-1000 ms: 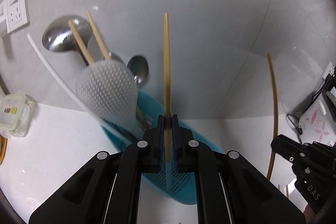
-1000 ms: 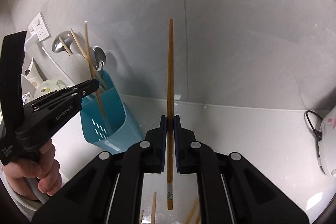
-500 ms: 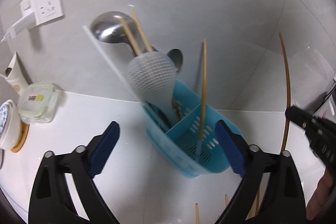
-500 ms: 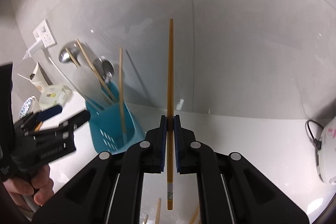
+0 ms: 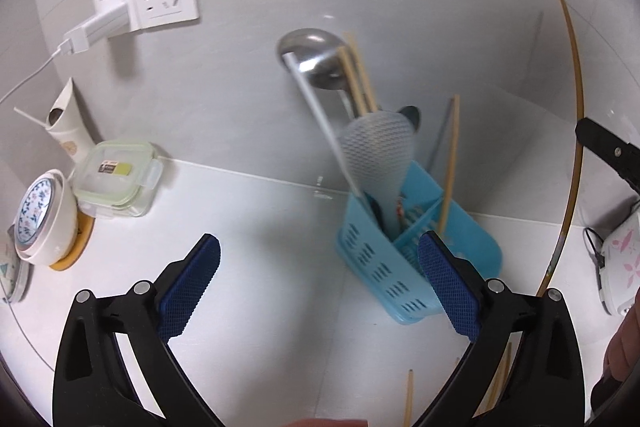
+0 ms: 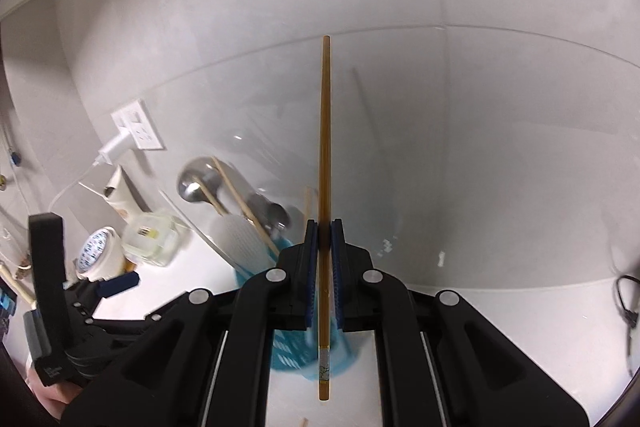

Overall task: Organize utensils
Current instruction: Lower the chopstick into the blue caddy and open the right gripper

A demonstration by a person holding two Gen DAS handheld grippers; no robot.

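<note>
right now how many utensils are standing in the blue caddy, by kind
chopsticks: 3
steel ladle: 1
steel spoon: 1
white rice paddle: 1
long white handle, kind unclear: 1
total: 7 in the blue caddy
not counted: the held chopstick clamped in the right gripper

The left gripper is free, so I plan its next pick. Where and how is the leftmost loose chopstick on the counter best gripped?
Come from above with the open left gripper, one of its fingers on each side of the shaft. The chopstick lies flat on the counter, thin, running away from the camera. Only its far end shows, so which spot is unclear.
</note>
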